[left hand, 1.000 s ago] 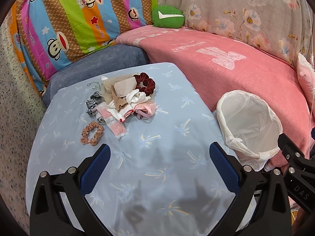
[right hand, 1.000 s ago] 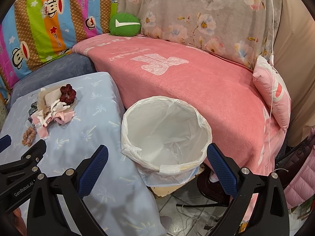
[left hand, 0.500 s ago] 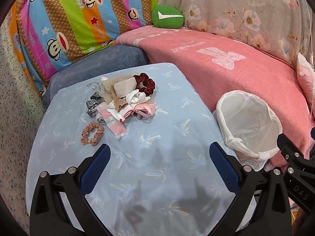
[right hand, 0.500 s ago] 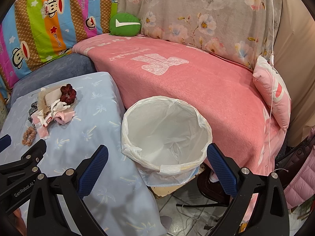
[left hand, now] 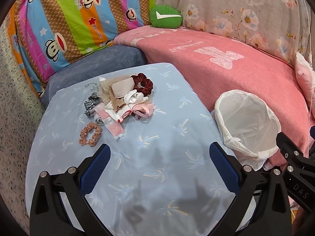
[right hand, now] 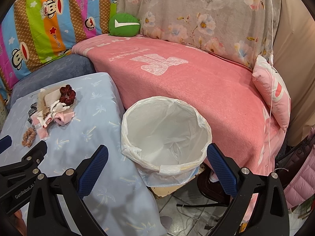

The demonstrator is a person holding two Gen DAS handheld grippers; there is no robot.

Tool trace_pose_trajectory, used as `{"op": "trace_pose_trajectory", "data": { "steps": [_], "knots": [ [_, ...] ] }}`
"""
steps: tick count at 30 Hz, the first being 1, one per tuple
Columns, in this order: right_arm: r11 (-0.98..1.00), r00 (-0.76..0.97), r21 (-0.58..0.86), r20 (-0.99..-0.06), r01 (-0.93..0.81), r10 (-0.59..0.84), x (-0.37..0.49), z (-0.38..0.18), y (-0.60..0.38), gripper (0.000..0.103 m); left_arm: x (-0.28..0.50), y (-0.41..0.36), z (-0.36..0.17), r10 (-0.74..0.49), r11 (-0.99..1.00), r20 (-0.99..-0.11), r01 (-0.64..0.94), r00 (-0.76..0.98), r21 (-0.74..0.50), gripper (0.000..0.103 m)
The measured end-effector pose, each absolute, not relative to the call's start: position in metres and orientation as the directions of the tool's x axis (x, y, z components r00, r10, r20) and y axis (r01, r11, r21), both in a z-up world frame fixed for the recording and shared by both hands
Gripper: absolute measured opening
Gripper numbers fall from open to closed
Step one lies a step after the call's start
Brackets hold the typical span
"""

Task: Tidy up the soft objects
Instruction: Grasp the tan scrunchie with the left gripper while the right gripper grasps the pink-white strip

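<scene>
On the blue palm-print cloth (left hand: 157, 137), nothing has shifted: the scrunchie-and-cloth pile (left hand: 122, 100) lies untouched, both the left gripper (left hand: 159, 157) and right gripper (right hand: 157, 157) released, the lined bin (right hand: 165, 133) empty; sorting hasn't begun.

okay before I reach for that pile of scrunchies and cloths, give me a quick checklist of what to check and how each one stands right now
1. Left gripper open and empty: ok, fingers wide apart over bare sheet.
2. Right gripper open and empty: ok, nothing between its fingers.
3. Bin ready: ok, upright, bag lining its rim, inside looks empty.
4. Pile reachable: ok, lies ahead of the left gripper on the blue sheet, nothing covering it.
5. Loose pieces: ok, the peach scrunchie lies apart from the pile, nearest the left gripper; the dark red scrunchie sits at the far edge.
6. Pile items separable: cannot tell, the cloths overlap.
</scene>
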State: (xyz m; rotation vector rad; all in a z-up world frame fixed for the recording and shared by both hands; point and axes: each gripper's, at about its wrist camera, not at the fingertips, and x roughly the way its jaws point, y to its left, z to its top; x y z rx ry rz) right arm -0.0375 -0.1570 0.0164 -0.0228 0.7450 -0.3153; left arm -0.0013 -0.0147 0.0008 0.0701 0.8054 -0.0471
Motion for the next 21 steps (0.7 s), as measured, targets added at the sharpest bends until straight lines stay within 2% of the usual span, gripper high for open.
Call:
{"op": "trace_pose_trajectory", "data": {
  "steps": [11,21],
  "knots": [
    [0.958,0.712,-0.102,-0.649,0.267,-0.268,-0.032,0.019,-0.146,0.097,0.008,-0.001,-0.003,-0.047,0.996,-0.731,0.090,0.681,0.019,0.096],
    [0.978,0.733,-0.076,-0.652,0.192,-0.194,0.002,0.003,-0.105,0.097,0.033,0.054,-0.023,-0.021,1.000,-0.751,0.007,0.659,-0.022,0.096]
  ]
}}
